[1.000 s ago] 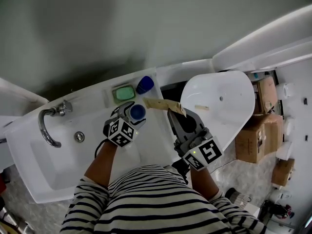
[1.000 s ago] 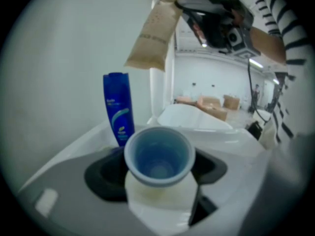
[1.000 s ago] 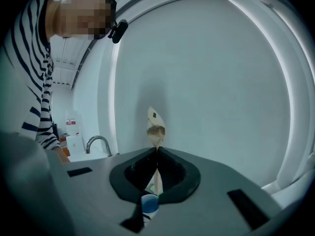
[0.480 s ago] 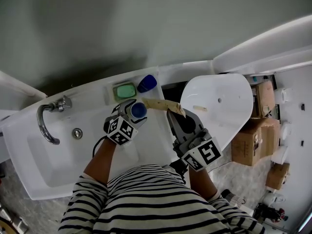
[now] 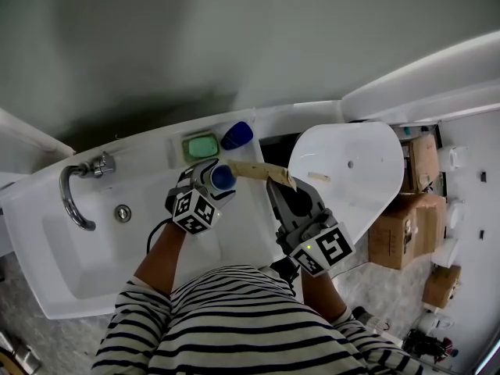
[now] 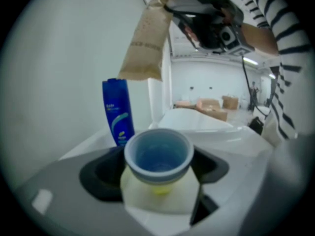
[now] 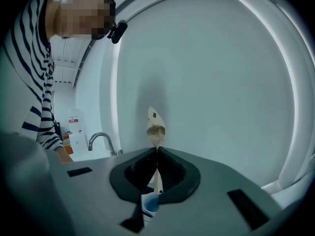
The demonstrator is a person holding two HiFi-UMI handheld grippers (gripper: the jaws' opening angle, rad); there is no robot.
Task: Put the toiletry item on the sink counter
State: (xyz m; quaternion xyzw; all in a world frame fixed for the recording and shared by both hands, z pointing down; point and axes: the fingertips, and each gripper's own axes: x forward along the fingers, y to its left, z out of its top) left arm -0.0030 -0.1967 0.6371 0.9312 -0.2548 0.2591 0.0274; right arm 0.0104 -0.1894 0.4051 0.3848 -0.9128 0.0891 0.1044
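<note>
Left gripper [image 5: 216, 180] opening, apparently around bottle [image 6: 157, 155]

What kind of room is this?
Most likely a bathroom: there's a white sink with a curved metal faucet, a green bar of soap at its back edge, and a blue toiletry bottle standing by the wall.

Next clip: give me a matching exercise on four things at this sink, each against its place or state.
Things: 1 paper bag; 2 soap bar; 3 dark blue bottle; 4 blue-capped bottle.
Places: A between the left tool's jaws; B upright beside the soap bar; C pinched by the right tool; D green, in the sink counter's recess.
Pairs: 1-C, 2-D, 3-B, 4-A. The left tool's jaws are opening around that bottle.
</note>
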